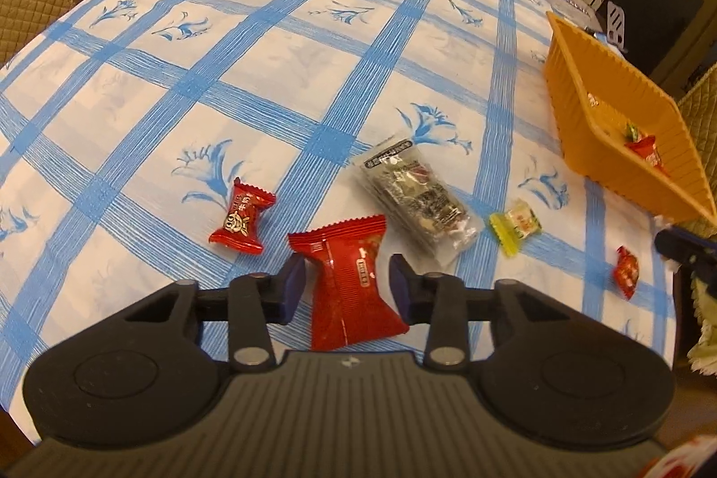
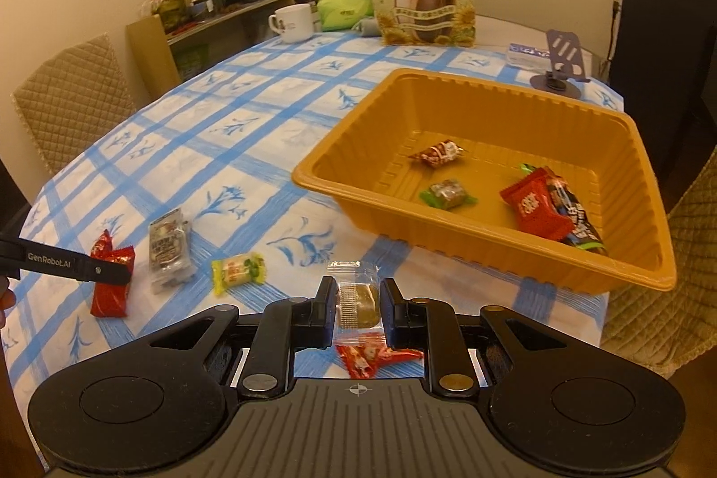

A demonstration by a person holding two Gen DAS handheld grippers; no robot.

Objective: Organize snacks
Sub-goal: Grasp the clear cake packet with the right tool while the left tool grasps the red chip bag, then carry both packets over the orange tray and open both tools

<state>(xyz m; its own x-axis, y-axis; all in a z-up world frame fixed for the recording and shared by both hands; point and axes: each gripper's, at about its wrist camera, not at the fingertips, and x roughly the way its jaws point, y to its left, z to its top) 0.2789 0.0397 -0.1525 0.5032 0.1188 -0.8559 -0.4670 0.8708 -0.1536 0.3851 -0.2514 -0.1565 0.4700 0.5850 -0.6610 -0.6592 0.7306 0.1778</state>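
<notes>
Left fingers [image 1: 299, 290] pinch a crinkly red packet [image 1: 352, 290]; right fingers [image 2: 325, 307] seemingly clamp a clear-wrapped snack [image 2: 357, 301].

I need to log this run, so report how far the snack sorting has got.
Done: four wrapped snacks lie in the orange tray. In hand: the left gripper pinches a red packet; the right gripper holds a clear-wrapped snack. Left on the table: small red candy, clear pack, yellow candy, another red candy.
</notes>
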